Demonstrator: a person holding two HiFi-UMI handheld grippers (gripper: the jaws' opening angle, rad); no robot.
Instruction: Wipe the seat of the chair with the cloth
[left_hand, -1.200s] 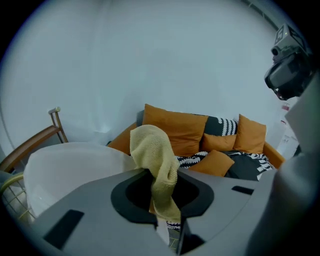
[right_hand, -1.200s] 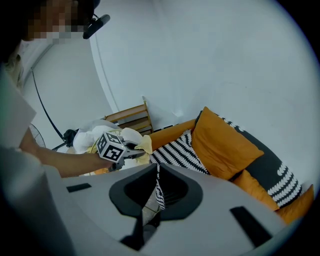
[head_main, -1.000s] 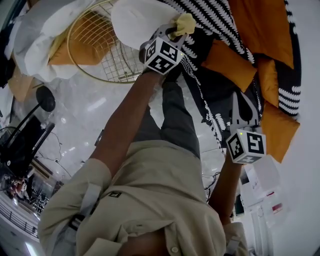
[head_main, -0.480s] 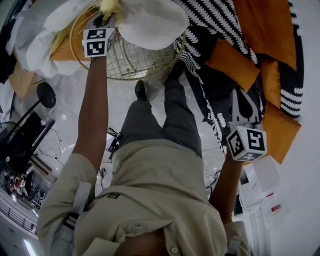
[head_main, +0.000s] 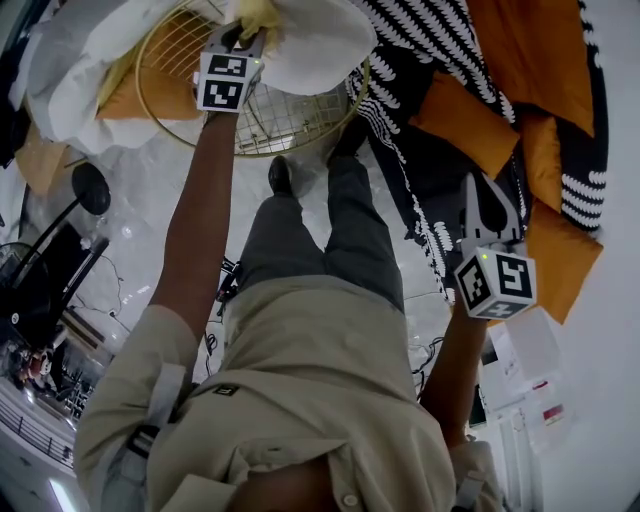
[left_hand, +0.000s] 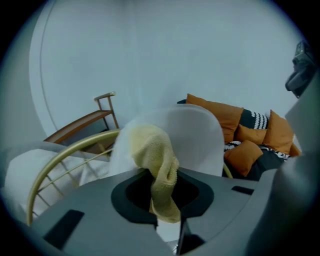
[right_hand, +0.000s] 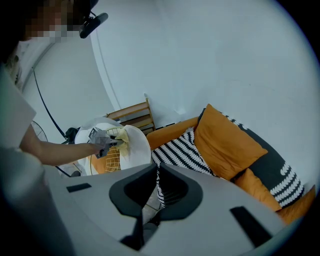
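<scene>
The chair is a round gold wire frame (head_main: 150, 110) with a white seat cushion (head_main: 310, 45) at the top of the head view. My left gripper (head_main: 244, 32) reaches over the frame, shut on a yellow cloth (head_main: 262, 14) that lies against the cushion. In the left gripper view the cloth (left_hand: 159, 172) hangs bunched between the jaws, in front of the white cushion (left_hand: 197, 137) and gold rim (left_hand: 65, 155). My right gripper (head_main: 486, 192) hangs shut and empty over the sofa, well right of the chair. The right gripper view shows the left gripper (right_hand: 102, 140) and cloth (right_hand: 123, 140) at the chair.
A dark sofa with orange cushions (head_main: 455, 120) and a black-and-white striped blanket (head_main: 410, 40) stands right of the chair. The person's legs and shoe (head_main: 282, 178) are just below it. A black stand (head_main: 90, 198) is at left, a wooden rack (right_hand: 132, 116) behind the chair.
My left gripper carried the cloth from the chair's right edge leftward across the seat, then a little back to the right. The right gripper stayed put.
</scene>
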